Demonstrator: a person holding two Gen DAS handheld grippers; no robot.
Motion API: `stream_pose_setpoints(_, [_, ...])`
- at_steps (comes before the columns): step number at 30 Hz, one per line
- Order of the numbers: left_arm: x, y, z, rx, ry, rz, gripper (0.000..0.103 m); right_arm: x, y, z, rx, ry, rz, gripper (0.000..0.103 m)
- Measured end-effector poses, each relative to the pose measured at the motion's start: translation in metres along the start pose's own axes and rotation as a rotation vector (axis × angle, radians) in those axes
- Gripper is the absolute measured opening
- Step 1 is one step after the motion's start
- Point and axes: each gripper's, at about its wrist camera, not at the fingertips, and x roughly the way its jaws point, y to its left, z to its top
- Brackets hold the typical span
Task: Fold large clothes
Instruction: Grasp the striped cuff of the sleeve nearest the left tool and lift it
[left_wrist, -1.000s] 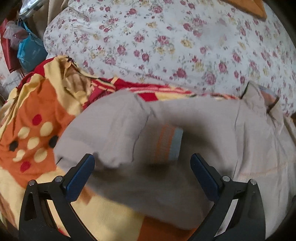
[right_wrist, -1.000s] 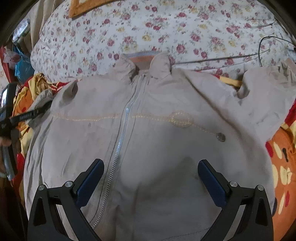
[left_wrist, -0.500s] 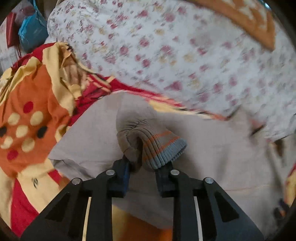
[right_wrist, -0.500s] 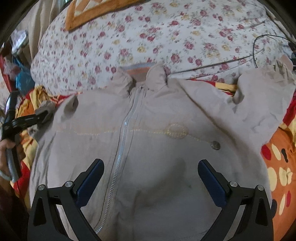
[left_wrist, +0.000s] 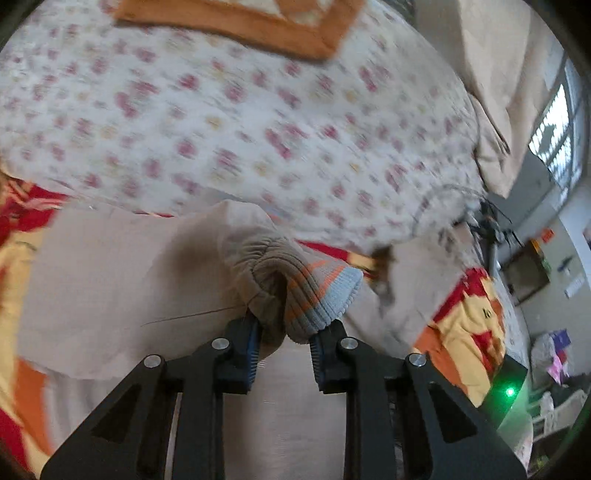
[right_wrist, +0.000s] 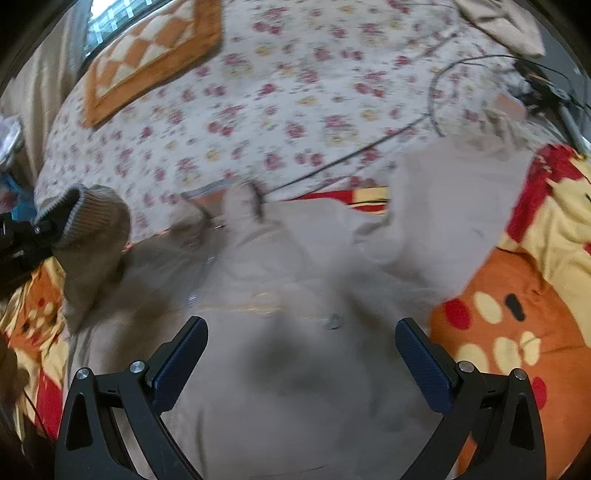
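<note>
A beige zip-up jacket (right_wrist: 295, 369) lies front up on a bed, collar (right_wrist: 236, 203) toward the far side. My left gripper (left_wrist: 284, 332) is shut on the ribbed cuff (left_wrist: 314, 295) of the jacket's left sleeve, which has orange and grey stripes, and holds it lifted above the jacket body (left_wrist: 103, 280). The lifted cuff also shows in the right wrist view (right_wrist: 88, 218) at far left. My right gripper (right_wrist: 301, 343) is open and empty, hovering over the jacket's chest. The other sleeve (right_wrist: 454, 206) lies spread to the right.
A floral quilt (right_wrist: 295, 92) covers the far side of the bed, with an orange patterned cushion (right_wrist: 147, 62) on it. An orange, red and yellow blanket (right_wrist: 517, 295) lies under the jacket. A black cable (right_wrist: 369, 151) runs across the quilt. Room clutter (left_wrist: 546, 350) stands at right.
My left gripper closed on the sleeve cuff, lifted it and swung it right over the jacket. My right gripper stayed open and shifted right over the chest.
</note>
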Motion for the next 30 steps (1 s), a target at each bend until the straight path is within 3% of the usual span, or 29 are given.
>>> stream_pose_setpoints(6, [0.053, -0.019, -0.030, -0.004, 0.100, -0.055, 0.040, 0.011, -0.028, 0.003, 0.093, 0.024, -0.048, 0.102])
stream_pose_setpoints(8, [0.053, -0.012, -0.036, -0.023, 0.131, -0.065, 0.052, 0.015, -0.033, 0.002, 0.119, 0.033, -0.045, 0.102])
stream_pose_setpoints(10, [0.043, -0.001, -0.040, -0.004, 0.157, -0.058, 0.054, 0.016, -0.036, -0.001, 0.145, 0.039, -0.023, 0.102])
stream_pose_setpoints(12, [0.020, 0.011, -0.044, 0.074, 0.140, 0.018, 0.054, 0.013, -0.036, -0.002, 0.158, 0.034, 0.010, 0.102])
stream_pose_setpoints(16, [-0.032, 0.050, -0.064, 0.165, 0.031, 0.293, 0.054, 0.011, -0.025, -0.003, 0.156, 0.039, 0.093, 0.102])
stream_pose_setpoints(18, [-0.047, 0.074, -0.070, 0.150, 0.013, 0.327, 0.054, 0.014, -0.017, -0.006, 0.149, 0.067, 0.152, 0.102])
stream_pose_setpoints(20, [-0.051, 0.092, -0.071, 0.092, 0.036, 0.275, 0.054, 0.018, -0.006, -0.007, 0.132, 0.082, 0.174, 0.102])
stream_pose_setpoints(23, [-0.056, 0.111, -0.071, -0.009, 0.052, 0.193, 0.054, 0.020, 0.015, -0.011, 0.069, 0.095, 0.186, 0.102])
stream_pose_setpoints(25, [-0.067, 0.119, -0.069, -0.050, 0.014, 0.166, 0.054, 0.015, 0.036, -0.018, -0.031, 0.105, 0.217, 0.102])
stream_pose_setpoints(28, [-0.085, 0.126, -0.064, -0.082, -0.065, 0.204, 0.054, 0.009, 0.070, -0.031, -0.207, 0.103, 0.230, 0.102])
stream_pose_setpoints(30, [-0.092, 0.136, -0.065, -0.104, -0.105, 0.242, 0.060, 0.013, 0.093, -0.036, -0.316, 0.107, 0.205, 0.102])
